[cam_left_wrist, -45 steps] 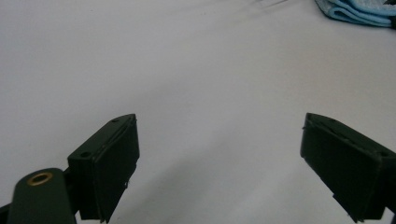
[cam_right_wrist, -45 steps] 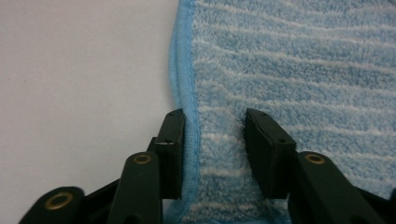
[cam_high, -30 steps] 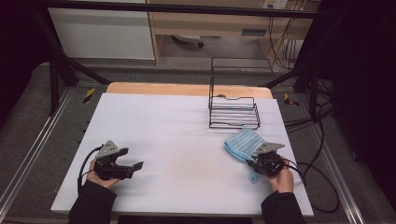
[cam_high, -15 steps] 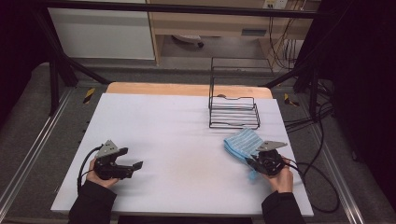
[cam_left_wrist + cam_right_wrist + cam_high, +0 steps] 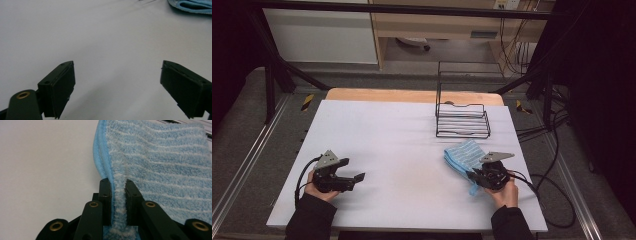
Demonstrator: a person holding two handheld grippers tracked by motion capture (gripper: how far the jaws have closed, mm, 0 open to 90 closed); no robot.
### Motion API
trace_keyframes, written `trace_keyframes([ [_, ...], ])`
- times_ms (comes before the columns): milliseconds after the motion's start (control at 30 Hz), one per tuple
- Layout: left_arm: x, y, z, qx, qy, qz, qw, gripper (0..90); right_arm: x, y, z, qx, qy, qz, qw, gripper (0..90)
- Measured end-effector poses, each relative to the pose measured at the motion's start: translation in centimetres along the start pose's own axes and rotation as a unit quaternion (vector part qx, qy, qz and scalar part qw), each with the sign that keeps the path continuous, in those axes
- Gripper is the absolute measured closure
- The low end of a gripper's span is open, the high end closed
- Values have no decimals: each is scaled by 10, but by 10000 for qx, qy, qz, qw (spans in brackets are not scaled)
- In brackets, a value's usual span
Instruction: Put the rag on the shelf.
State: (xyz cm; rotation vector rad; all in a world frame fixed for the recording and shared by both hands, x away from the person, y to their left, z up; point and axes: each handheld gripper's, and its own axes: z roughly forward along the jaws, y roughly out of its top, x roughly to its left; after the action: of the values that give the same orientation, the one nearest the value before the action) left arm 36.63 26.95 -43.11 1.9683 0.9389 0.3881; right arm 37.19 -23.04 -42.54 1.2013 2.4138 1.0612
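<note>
Cloth (image 5: 464,154) on table (image 5: 402,135) front right, wire rack (image 5: 462,120) behind it

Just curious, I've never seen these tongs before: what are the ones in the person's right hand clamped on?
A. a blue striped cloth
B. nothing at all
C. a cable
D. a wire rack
A: in the right gripper view the right tongs pinch a fold of the blue striped cloth between their pads.

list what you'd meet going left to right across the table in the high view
left gripper → blue towel → right gripper, pinching the towel's near edge. The wire rack stands farther back, above the towel, so its place in the order is unclear.
</note>
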Motion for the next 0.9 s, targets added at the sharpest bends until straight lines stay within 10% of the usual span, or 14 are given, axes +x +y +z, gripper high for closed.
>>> trace_keyframes([
  [900,1,-1,1,0,54,-36,10000,128,52,25,31,-72,283,522,9982,790],
])
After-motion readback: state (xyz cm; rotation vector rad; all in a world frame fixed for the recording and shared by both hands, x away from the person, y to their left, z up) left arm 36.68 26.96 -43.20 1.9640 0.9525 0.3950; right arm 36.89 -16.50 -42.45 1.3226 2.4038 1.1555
